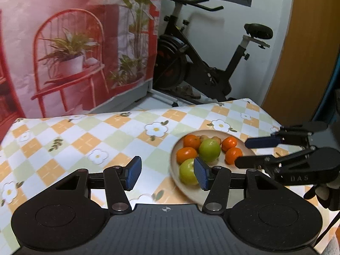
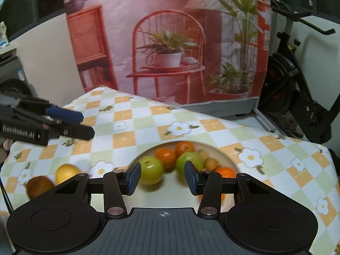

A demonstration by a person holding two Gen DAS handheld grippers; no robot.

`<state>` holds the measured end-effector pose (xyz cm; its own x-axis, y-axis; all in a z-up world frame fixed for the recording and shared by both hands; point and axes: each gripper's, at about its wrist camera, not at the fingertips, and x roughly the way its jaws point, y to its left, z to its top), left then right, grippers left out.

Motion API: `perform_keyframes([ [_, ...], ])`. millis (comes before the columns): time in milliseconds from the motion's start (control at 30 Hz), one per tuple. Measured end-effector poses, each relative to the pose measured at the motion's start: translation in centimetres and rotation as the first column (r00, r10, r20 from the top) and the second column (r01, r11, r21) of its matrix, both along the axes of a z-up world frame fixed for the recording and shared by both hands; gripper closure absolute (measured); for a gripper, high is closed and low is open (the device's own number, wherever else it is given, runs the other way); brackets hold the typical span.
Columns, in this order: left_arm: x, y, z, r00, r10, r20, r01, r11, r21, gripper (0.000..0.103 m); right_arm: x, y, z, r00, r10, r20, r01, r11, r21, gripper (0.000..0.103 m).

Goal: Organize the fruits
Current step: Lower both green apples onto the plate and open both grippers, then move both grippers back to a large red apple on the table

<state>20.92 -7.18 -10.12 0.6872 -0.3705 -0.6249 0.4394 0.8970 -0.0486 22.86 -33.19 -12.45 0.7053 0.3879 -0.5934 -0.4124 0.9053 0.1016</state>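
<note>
The fruits are sitting mostly on a plate (image 1: 192,193) on the tabletop (image 1: 85,131): two green apples (image 1: 209,150), several oranges (image 1: 191,141) and some small yellowish fruits (blurred in the right wrist view), while a lemon (image 2: 67,173) and a kiwi (image 2: 39,186) are lying on the cloth, well apart from the plate. The left gripper (image 1: 167,173) is hovering beside the plate's near edge, its jaws released and holding nothing. The right gripper (image 2: 162,177) is hanging over the plate, its jaws likewise parted and empty.
</note>
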Motion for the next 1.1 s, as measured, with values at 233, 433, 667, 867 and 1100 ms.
perform_keyframes([
  [233, -2.3, 2.8, 0.2, 1.0, 0.029, -0.005, -0.029, 0.999, 0.021, 0.046, -2.9, 3.0, -0.7, 0.999, 0.052, -0.014, -0.051, 0.998, 0.036, 0.061],
  [433, -3.6, 5.0, -0.4, 0.998, 0.06, -0.029, -0.061, 0.998, -0.003, 0.046, -4.7, 6.0, -1.4, 0.994, 0.109, -0.027, -0.108, 0.993, 0.044, 0.061],
  [667, -4.6, 6.2, -1.8, 0.995, 0.057, -0.086, -0.06, 0.998, -0.024, 0.046, -6.2, 8.3, -2.5, 0.986, 0.159, -0.053, -0.157, 0.987, 0.043, 0.06],
  [867, -5.1, 6.7, -2.5, 0.992, 0.039, -0.119, -0.046, 0.997, -0.056, 0.047, -7.5, 8.9, -2.8, 0.98, 0.189, -0.057, -0.189, 0.982, 0.012, 0.057],
  [1100, -5.5, 6.0, -3.6, 0.986, -0.002, -0.169, -0.015, 0.995, -0.1, 0.061, -8.5, 8.3, -3.8, 0.979, 0.194, -0.07, -0.196, 0.98, -0.023, 0.057],
])
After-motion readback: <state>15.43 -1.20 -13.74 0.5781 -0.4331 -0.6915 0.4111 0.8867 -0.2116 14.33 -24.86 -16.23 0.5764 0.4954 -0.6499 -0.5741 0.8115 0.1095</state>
